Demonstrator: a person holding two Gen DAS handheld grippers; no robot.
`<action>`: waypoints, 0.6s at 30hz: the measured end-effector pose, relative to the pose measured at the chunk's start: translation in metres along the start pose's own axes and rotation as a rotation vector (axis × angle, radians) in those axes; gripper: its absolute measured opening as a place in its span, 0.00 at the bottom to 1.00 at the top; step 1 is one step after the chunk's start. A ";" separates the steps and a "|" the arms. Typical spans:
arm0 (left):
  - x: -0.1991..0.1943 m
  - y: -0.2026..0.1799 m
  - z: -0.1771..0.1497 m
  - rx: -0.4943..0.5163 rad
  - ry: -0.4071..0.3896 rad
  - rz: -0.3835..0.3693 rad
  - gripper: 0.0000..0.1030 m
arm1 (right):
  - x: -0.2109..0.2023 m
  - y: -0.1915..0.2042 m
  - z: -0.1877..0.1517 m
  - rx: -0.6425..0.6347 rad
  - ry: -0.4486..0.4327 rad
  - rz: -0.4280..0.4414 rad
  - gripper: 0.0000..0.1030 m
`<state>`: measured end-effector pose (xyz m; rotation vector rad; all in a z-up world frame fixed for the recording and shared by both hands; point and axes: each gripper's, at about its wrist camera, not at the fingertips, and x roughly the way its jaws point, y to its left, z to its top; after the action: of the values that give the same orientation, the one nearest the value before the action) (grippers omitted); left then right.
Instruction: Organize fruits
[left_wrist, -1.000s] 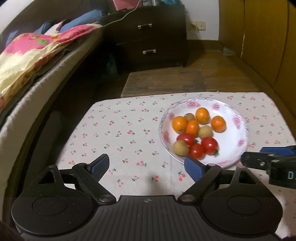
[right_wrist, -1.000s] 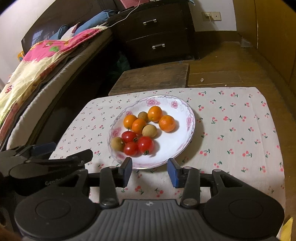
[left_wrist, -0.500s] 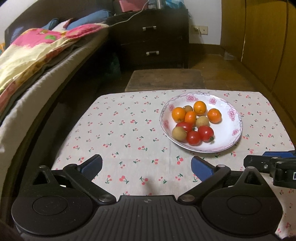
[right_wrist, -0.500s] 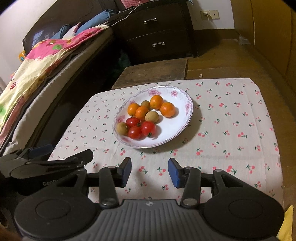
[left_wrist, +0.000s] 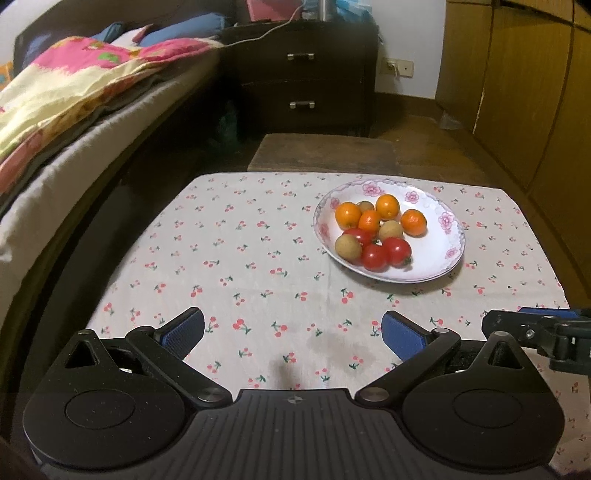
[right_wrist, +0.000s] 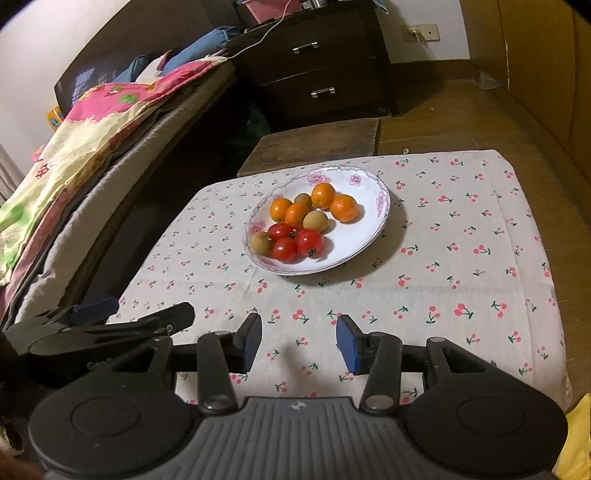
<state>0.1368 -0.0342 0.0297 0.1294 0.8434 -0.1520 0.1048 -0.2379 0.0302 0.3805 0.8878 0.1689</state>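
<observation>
A white floral plate (left_wrist: 448, 236) (right_wrist: 369, 184) sits on the cherry-print tablecloth (left_wrist: 240, 258) (right_wrist: 461, 240). It holds several small oranges (left_wrist: 387, 206) (right_wrist: 343, 208), three red tomatoes (left_wrist: 397, 251) (right_wrist: 309, 241) and three tan longans (left_wrist: 348, 247) (right_wrist: 260, 242), all clustered together. My left gripper (left_wrist: 291, 330) is open and empty, above the cloth, well short of the plate. My right gripper (right_wrist: 298, 339) is open and empty, near the cloth's front edge. Each gripper shows at the side of the other's view.
A bed with a pink and yellow quilt (left_wrist: 74, 85) runs along the left. A dark two-drawer cabinet (left_wrist: 303, 81) stands at the back. A low wooden block (left_wrist: 325, 151) sits behind the table. Wooden wall panels (left_wrist: 524, 92) are on the right.
Both grippers have pulled back from the plate, so it looks smaller and farther away. Both stay open and empty. The fruits have not moved.
</observation>
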 end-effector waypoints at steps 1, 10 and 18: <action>0.000 0.001 -0.001 -0.004 0.004 0.001 1.00 | -0.001 0.001 -0.001 -0.001 -0.001 0.004 0.44; -0.003 0.004 -0.021 -0.023 0.043 -0.003 1.00 | -0.009 0.010 -0.017 -0.011 0.006 0.007 0.45; -0.011 0.002 -0.040 0.002 0.069 -0.004 1.00 | -0.017 0.012 -0.036 -0.007 0.028 0.003 0.46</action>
<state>0.1005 -0.0246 0.0113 0.1354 0.9128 -0.1526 0.0665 -0.2229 0.0269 0.3735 0.9144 0.1804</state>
